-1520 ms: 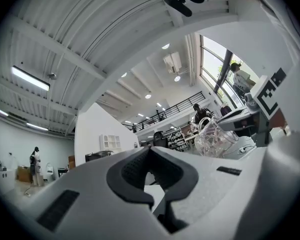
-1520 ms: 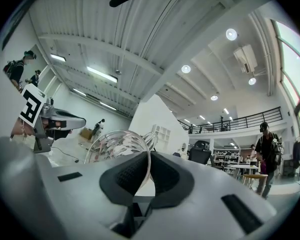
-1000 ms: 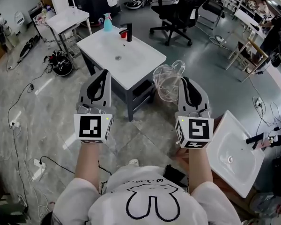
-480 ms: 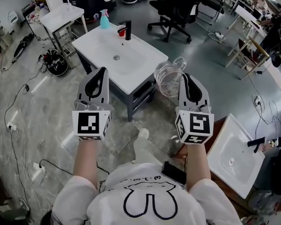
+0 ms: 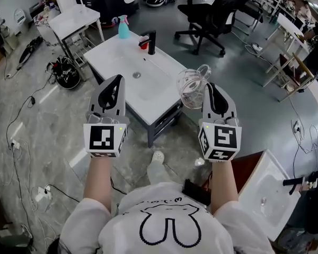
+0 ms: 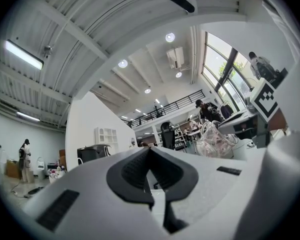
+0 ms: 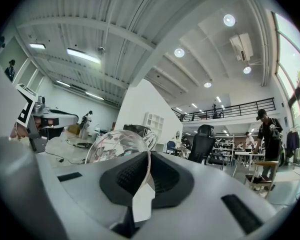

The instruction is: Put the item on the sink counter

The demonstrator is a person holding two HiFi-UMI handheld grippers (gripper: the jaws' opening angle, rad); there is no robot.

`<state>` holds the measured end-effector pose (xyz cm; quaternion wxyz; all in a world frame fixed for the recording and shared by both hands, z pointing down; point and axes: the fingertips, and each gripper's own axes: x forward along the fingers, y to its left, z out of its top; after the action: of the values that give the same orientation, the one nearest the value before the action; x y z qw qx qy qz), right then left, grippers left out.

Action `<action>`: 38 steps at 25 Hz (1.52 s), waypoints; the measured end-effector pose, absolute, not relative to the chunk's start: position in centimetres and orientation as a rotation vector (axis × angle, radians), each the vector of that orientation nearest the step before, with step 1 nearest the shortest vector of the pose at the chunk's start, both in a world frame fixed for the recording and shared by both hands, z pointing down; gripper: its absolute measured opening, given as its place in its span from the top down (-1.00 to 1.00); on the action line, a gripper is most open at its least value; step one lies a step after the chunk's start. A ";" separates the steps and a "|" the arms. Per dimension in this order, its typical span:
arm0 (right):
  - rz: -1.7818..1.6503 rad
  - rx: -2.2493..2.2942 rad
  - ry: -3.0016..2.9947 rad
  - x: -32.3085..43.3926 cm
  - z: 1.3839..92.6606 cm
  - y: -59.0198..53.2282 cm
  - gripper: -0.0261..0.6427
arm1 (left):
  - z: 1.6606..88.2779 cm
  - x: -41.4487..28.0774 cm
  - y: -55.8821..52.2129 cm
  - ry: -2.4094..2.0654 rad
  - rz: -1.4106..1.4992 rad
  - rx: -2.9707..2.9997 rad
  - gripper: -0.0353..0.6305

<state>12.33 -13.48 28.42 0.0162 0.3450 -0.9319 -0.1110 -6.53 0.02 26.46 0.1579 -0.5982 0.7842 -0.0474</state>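
Note:
A clear glass pitcher [image 5: 193, 86] with a handle hangs in the air, and my right gripper [image 5: 211, 90] is shut on its rim. In the right gripper view the pitcher's wall [image 7: 117, 144] runs down between the closed jaws of that gripper [image 7: 144, 170]. The white sink counter [image 5: 112, 61] stands ahead, and the pitcher hovers at its near right edge. My left gripper [image 5: 114, 84] is shut with nothing in it, held level with the right one over the counter's near left edge. From the left gripper [image 6: 149, 156] view the pitcher [image 6: 214, 139] shows off to the right.
On the counter's far end stand a black faucet [image 5: 151, 42], a red cup [image 5: 142, 40] and a blue spray bottle [image 5: 123, 26]. A second sink [image 5: 265, 194] lies at lower right. An office chair [image 5: 214, 12], a small white table [image 5: 74, 20] and floor cables surround the counter.
The person has stepped toward the sink counter. Both grippers, still shut, now sit nearer its near edge, and the pitcher has come over the counter's right corner.

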 end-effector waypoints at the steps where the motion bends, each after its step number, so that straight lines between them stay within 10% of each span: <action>1: -0.334 1.068 -2.895 11.5 28.7 -14.6 0.81 | 26.6 -7.3 -0.9 2.247 -0.138 -1.710 0.87; 38: 0.386 1.164 -2.461 -7.5 43.7 -38.6 0.80 | 35.6 -26.2 -27.4 2.187 -0.222 -2.089 0.87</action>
<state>-7.46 -38.62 43.68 0.1949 0.4153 -0.8778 0.1378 -26.22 -27.43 35.55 0.0545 -0.6880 0.7200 -0.0731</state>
